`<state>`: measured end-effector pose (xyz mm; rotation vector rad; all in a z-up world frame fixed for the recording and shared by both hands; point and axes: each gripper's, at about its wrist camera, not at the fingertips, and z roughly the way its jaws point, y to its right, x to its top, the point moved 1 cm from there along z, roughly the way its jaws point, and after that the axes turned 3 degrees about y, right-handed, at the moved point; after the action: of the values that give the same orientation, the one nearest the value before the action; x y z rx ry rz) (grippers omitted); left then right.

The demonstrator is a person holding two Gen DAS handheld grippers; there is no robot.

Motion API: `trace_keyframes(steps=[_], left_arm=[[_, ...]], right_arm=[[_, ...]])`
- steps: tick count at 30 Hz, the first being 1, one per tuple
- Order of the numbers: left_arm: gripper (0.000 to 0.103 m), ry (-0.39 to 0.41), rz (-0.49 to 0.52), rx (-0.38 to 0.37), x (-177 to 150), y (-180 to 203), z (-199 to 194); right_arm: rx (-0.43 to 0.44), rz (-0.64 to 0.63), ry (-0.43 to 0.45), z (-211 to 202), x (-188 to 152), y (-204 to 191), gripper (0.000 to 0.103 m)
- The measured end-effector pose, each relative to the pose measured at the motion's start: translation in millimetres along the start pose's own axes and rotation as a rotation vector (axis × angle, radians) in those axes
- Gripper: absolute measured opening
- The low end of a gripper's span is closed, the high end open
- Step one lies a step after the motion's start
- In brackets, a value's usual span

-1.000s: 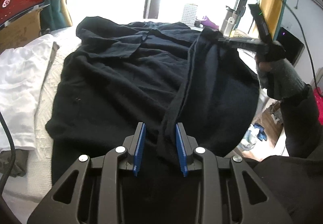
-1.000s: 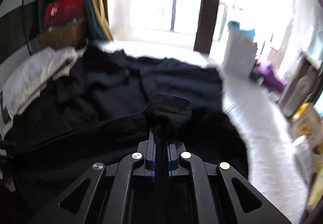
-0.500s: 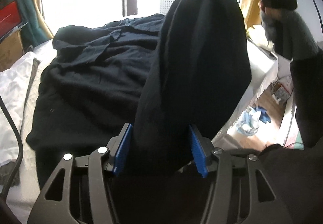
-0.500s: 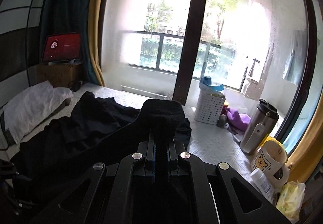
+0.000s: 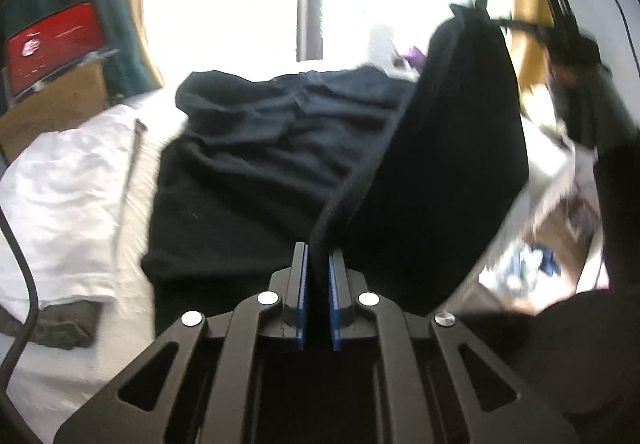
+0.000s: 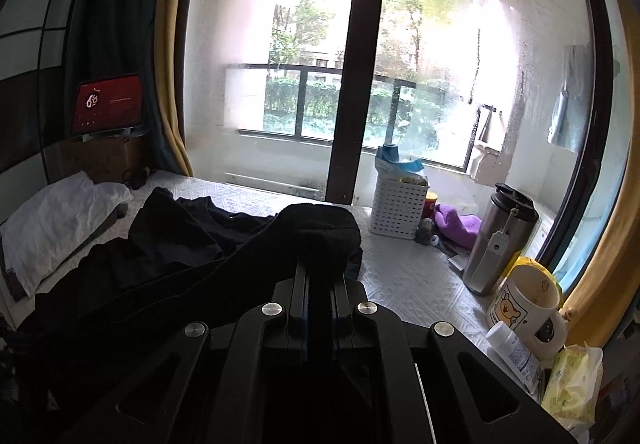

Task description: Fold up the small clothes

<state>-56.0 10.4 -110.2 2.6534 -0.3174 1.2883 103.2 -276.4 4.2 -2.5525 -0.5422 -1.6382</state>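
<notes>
While one black garment [image 5: 448, 147] hangs lifted, two grippers, left gripper [image 5: 318, 264] just closed, right gripper [image 6: 320, 276], pinch it.

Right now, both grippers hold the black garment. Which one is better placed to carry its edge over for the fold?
Probably the right gripper: it holds the black garment corner lifted high. The left gripper, jaws just closed on the hem, sits low and can anchor.

A crumpled black cloth garment [image 6: 172, 240] is lying on the white quilted bed [image 6: 404, 280], with a white rumpled pillow [image 6: 52, 224] sitting to its left. A white perforated plastic basket [image 6: 398, 209] is standing behind the garment by the window, and a tall steel flask [image 6: 500, 240] is standing to the basket's right.
</notes>
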Motion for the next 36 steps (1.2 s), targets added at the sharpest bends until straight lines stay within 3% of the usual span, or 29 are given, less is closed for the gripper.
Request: trace_keyframes(steps=[9,13,16,22,23,24,26,30,36], left_arm=[[0.008,0.037,-0.044,0.010,19,-23,4],[0.008,0.069,-0.131,0.088,34,-60,12],[0.008,0.040,-0.199,0.102,40,-88,23],[0.010,0.024,-0.134,0.104,38,-86,13],[0.018,0.010,-0.127,0.101,36,-84,10],[0.033,-0.003,-0.124,0.091,34,-82,8],[0.047,-0.024,-0.115,0.050,29,-73,-3],[0.061,-0.035,-0.082,-0.022,18,-50,-23],[0.062,-0.173,-0.004,-0.072,-13,-24,-15]], right_arm=[[0.001,0.057,-0.025,2,-18,10,0.007],[0.004,0.100,-0.056,7,-33,18,0.007],[0.010,0.123,-0.105,20,-50,22,0.007],[0.005,0.156,-0.183,44,-79,31,0.007],[0.007,0.161,-0.191,46,-82,32,0.007],[0.009,0.167,-0.201,49,-85,33,0.007],[0.008,0.166,-0.214,52,-89,33,0.007],[0.006,0.162,-0.214,51,-89,31,0.007],[-0.002,0.164,-0.199,42,-84,32,0.007]])
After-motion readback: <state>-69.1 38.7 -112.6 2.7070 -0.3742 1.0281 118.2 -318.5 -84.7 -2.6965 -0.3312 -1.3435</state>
